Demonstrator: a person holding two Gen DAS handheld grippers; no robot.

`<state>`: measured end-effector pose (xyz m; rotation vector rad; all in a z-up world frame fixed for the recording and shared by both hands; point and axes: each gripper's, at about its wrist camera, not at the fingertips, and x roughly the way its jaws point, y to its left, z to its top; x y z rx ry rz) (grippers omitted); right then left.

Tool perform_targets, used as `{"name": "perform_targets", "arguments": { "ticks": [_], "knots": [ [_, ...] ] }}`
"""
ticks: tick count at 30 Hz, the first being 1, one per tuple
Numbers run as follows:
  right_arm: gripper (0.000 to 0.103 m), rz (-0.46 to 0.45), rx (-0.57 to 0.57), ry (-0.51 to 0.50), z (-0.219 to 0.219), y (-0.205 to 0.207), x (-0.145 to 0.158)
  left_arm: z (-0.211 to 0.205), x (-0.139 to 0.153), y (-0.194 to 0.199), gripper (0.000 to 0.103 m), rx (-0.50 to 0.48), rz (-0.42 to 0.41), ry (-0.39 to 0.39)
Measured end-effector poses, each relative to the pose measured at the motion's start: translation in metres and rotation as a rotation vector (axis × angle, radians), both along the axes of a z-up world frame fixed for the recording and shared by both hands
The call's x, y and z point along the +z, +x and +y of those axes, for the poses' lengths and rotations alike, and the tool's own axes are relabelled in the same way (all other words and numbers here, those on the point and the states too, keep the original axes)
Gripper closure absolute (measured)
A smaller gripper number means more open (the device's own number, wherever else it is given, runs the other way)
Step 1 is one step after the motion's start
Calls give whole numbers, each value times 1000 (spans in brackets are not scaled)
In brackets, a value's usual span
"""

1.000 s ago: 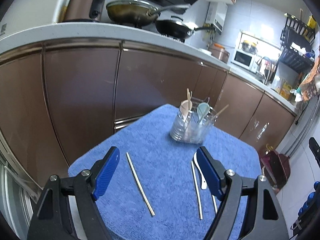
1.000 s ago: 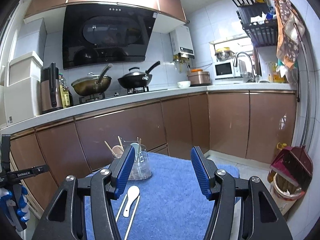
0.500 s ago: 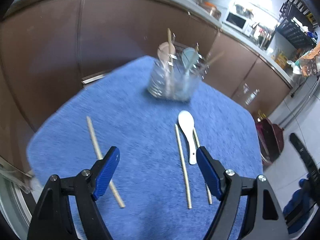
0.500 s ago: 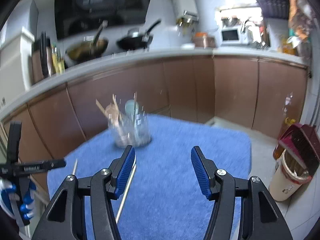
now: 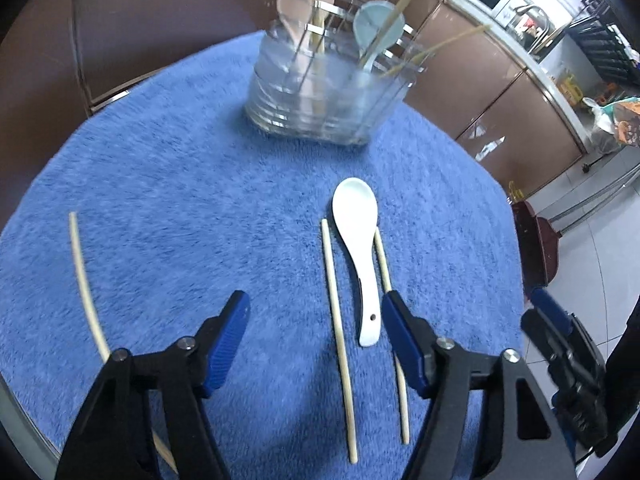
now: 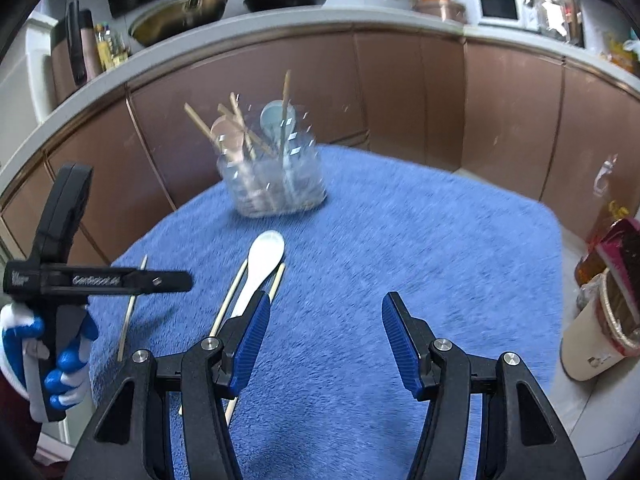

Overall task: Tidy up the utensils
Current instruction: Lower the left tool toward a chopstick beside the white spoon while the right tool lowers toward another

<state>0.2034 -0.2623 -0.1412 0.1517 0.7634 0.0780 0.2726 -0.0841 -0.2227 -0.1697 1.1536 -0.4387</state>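
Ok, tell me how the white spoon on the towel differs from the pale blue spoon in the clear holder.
The white spoon lies flat on the blue towel between two chopsticks; the pale blue spoon stands upright in the clear holder, bowl upward. The white one is loose and still to be put away; the blue one is already stowed. Both look like short soup spoons.

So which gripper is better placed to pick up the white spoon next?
Probably the left gripper: its jaws, which have just been closing, already frame the white spoon handle and one chopstick. The right gripper hangs open over bare blue towel, spoon off to its left.
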Motion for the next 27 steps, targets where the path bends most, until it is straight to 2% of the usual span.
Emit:
{"name": "perform_targets", "arguments": {
  "ticks": [5, 7, 10, 12, 17, 24, 27],
  "knots": [
    [46, 70, 33, -1, 7, 18, -14, -10, -12, 18, 52, -22, 49, 14],
    [49, 98, 52, 1, 9, 26, -19, -13, -14, 23, 55, -32, 61, 16],
    [56, 147, 83, 30, 10, 39, -26, -19, -17, 30, 60, -50, 73, 25],
    [65, 171, 94, 43, 9, 50, -30, -23, -19, 34, 64, -68, 85, 30],
    [74, 223, 147, 57, 17, 72, -37, -31, -25, 44, 74, -104, 109, 55],
    [79, 293, 211, 56, 32, 100, -48, -40, -29, 54, 85, -139, 113, 94],
    [80, 318, 230, 61, 38, 110, -54, -38, -30, 57, 88, -142, 124, 79]
  ]
}}
